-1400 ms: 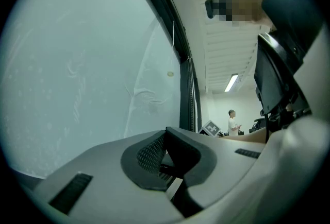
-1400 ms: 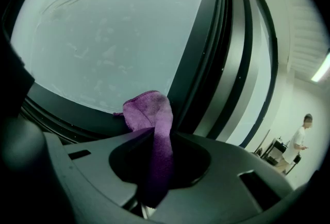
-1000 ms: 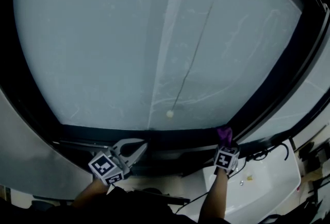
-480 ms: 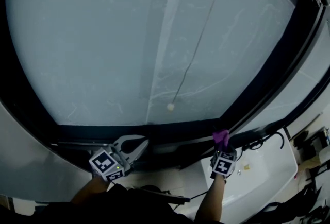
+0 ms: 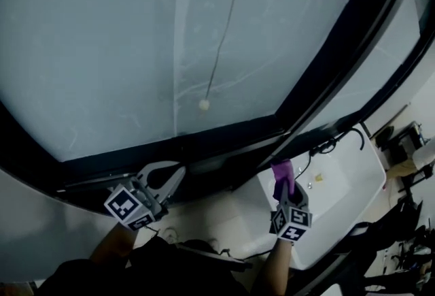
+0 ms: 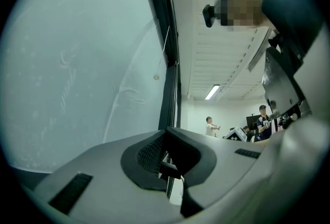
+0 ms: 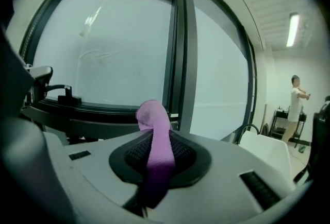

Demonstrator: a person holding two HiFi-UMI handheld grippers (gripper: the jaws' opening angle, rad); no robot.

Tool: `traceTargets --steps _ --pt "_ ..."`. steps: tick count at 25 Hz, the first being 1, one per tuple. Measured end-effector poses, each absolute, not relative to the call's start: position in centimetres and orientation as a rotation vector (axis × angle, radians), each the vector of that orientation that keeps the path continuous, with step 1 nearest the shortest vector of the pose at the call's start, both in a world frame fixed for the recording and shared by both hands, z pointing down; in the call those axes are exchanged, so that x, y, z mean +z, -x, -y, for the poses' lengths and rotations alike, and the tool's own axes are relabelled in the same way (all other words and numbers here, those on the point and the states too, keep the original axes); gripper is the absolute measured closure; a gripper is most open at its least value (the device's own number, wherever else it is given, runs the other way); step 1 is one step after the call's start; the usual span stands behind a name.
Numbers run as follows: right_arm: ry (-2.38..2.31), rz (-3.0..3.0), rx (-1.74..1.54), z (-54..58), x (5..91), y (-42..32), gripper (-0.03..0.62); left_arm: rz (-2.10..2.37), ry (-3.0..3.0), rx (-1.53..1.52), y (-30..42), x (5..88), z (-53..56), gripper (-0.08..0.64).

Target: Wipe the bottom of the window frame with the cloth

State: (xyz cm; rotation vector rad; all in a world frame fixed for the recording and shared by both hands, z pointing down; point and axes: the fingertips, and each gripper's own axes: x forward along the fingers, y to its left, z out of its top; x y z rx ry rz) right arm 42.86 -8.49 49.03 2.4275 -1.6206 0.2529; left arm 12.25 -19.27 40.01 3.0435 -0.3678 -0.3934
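The window's black bottom frame (image 5: 204, 145) runs across the head view below the pale glass (image 5: 136, 50). My right gripper (image 5: 285, 194) is shut on a purple cloth (image 5: 281, 175), which sticks up past the jaws. The cloth hangs a little below the frame's right corner, apart from it. In the right gripper view the cloth (image 7: 152, 117) curls over between the jaws of the right gripper (image 7: 154, 138), with the frame (image 7: 87, 112) beyond. My left gripper (image 5: 178, 173) is shut and holds nothing, its tips close under the frame at the left. The left gripper (image 6: 166, 133) points along the glass.
A blind cord with a white bead (image 5: 204, 105) hangs before the glass. A white table (image 5: 340, 186) with a black cable (image 5: 326, 146) stands at the right, below the side pane. A dark upright mullion (image 7: 185, 53) splits the panes. People (image 7: 297, 95) stand far back in the room.
My right gripper has drawn the cloth back and down from the frame's right corner. The head view has swung to the right. The left gripper stays under the frame.
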Motion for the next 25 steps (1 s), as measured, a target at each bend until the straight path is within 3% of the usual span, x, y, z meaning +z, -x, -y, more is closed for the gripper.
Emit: traceTargets --steps 13,25 --pt "-2.44 1.941 0.156 3.8 45.7 -42.1 0.532 0.352 -3.116 -0.464 -18.5 38.0 12.5 0.568" --pt "-2.477 1.92 0.179 1.7 45.7 -44.4 0.532 0.205 -3.104 -0.352 -22.8 37.7 11.1 0.568"
